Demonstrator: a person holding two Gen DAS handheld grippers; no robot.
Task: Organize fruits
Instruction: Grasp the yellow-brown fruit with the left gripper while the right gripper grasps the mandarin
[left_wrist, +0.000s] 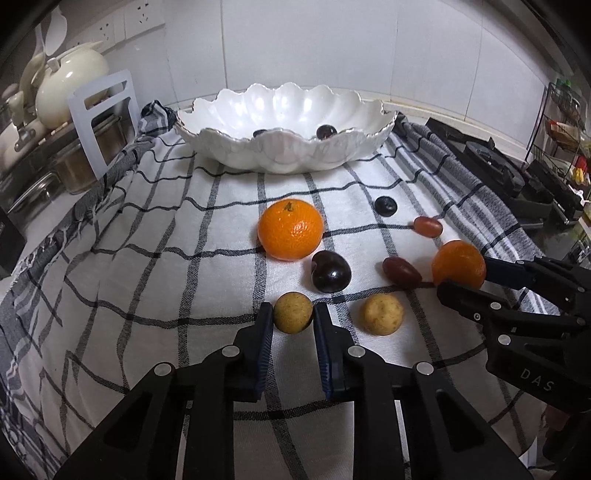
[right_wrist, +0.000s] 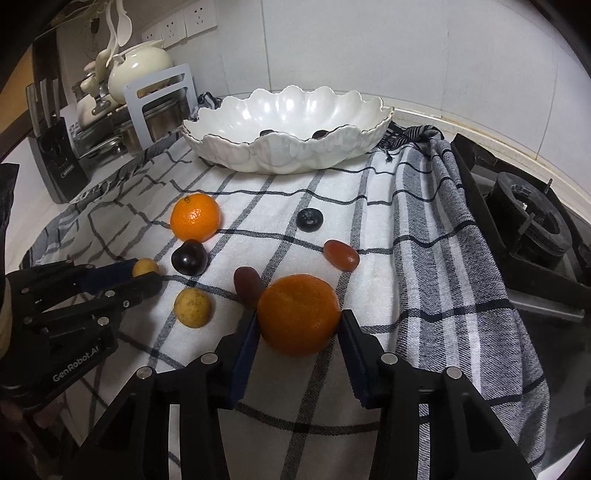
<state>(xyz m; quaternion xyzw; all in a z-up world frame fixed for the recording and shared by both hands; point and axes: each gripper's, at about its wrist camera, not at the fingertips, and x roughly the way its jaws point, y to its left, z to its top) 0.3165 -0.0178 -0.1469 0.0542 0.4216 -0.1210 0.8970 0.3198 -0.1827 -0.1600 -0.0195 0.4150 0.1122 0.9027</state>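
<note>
Right wrist view, checked cloth (right_wrist: 295, 406) over counter, tiled wall (right_wrist: 406, 48), stove burner (right_wrist: 524, 221)

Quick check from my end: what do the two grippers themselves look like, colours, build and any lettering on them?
Both are matte black plastic frames with triangular cut-outs and round silver pivot pins. Each finger carries a dark blue ribbed pad. The left gripper shows white lettering "GenRobot.AI" on its body in the right wrist view; the right gripper shows pale letters "DAS" in the left wrist view. No cables or sleeves are clearly visible.

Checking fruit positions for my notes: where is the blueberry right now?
The blueberry lies on the checked cloth, between the white bowl and the nearer fruits, right of the loose orange, behind a red grape.
</note>
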